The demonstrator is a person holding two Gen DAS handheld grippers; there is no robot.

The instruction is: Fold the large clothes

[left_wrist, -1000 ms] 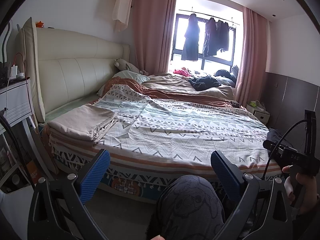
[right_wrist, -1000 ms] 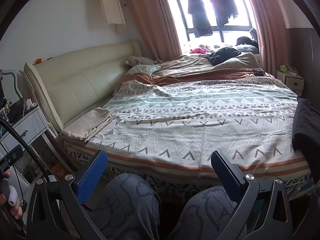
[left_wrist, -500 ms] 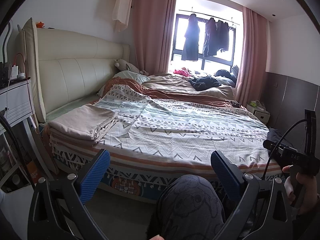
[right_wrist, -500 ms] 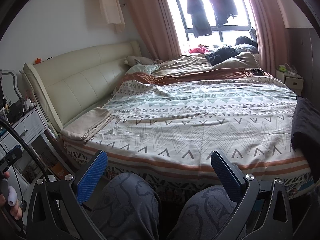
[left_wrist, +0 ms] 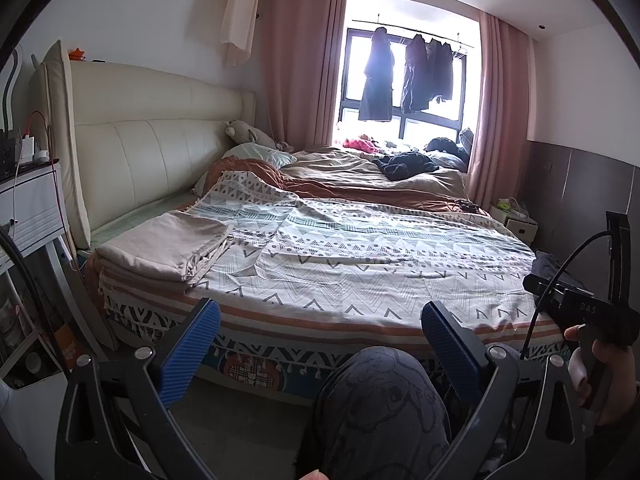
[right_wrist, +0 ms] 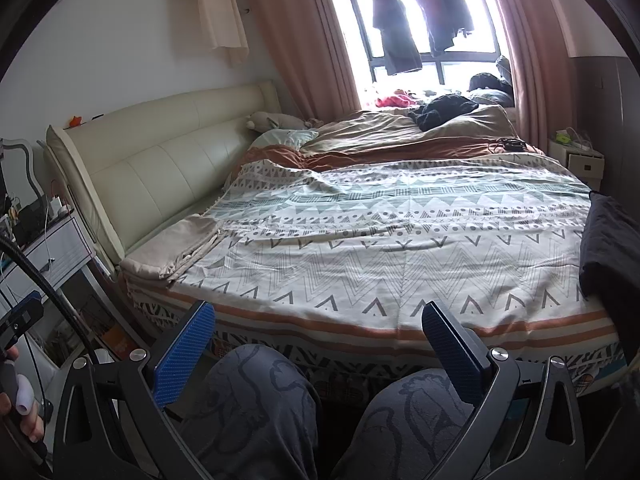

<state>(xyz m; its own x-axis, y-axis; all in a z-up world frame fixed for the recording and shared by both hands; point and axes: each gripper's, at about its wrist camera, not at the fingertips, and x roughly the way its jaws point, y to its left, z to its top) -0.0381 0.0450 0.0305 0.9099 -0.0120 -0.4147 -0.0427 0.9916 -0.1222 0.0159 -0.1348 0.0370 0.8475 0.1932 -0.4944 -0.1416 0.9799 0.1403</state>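
Observation:
A folded beige cloth [left_wrist: 164, 246] lies on the near left corner of the bed; it also shows in the right wrist view [right_wrist: 180, 242]. A dark garment [right_wrist: 610, 252] lies on the bed's right edge, and part of it shows in the left wrist view [left_wrist: 550, 264]. My left gripper [left_wrist: 320, 344] is open and empty, held above my knees in front of the bed. My right gripper [right_wrist: 318, 340] is open and empty at the same height. Both are well short of the clothes.
The bed [left_wrist: 360, 264] has a patterned cover and a cream headboard [left_wrist: 152, 152]. A white bedside cabinet [left_wrist: 28, 208] stands at the left. A brown duvet with a black garment [left_wrist: 406, 164] lies at the far side. Clothes hang at the window [left_wrist: 404, 76].
The right wrist view has drifted very slightly; the dark garment sits a little differently at the frame's right edge. Both grippers stay open and nothing on the bed has moved.

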